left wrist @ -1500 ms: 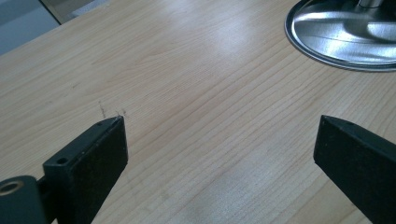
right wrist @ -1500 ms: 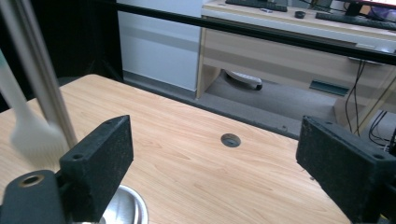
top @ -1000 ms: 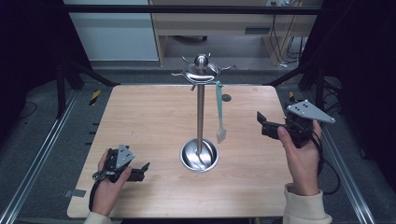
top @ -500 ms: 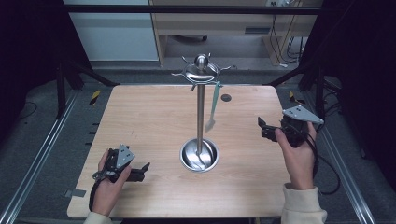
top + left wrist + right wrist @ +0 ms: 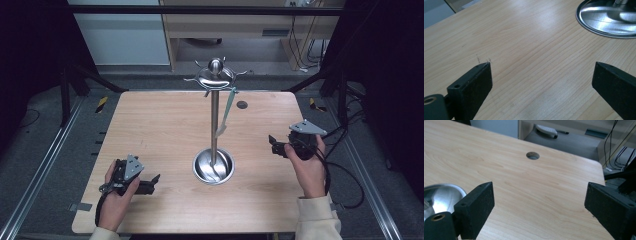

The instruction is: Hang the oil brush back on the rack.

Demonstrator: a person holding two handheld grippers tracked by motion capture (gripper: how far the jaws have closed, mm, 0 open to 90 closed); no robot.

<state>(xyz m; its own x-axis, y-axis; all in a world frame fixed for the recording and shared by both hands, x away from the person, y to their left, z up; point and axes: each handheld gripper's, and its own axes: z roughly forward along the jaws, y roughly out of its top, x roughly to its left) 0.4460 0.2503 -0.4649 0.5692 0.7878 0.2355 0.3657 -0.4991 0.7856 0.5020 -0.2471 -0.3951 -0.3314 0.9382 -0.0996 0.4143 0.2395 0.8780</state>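
Two black handheld grippers are seen, left gripper (image 5: 150,183) and right gripper (image 5: 273,145). A grey three-cornered plate (image 5: 133,166) is mounted on top of the left one, and a like plate (image 5: 307,128) on the right. A black cable (image 5: 345,175) is trailed from the right gripper; a dark strap or cable is looped beside the left hand (image 5: 116,200). Cream sleeves (image 5: 316,220) are worn, cuff ribbed at the right wrist. In the gripper views the jaws are shown as matte black rectangular blocks, a small screw hole near each upper edge, a brass-coloured insert (image 5: 437,217) set in the black body at lower left.
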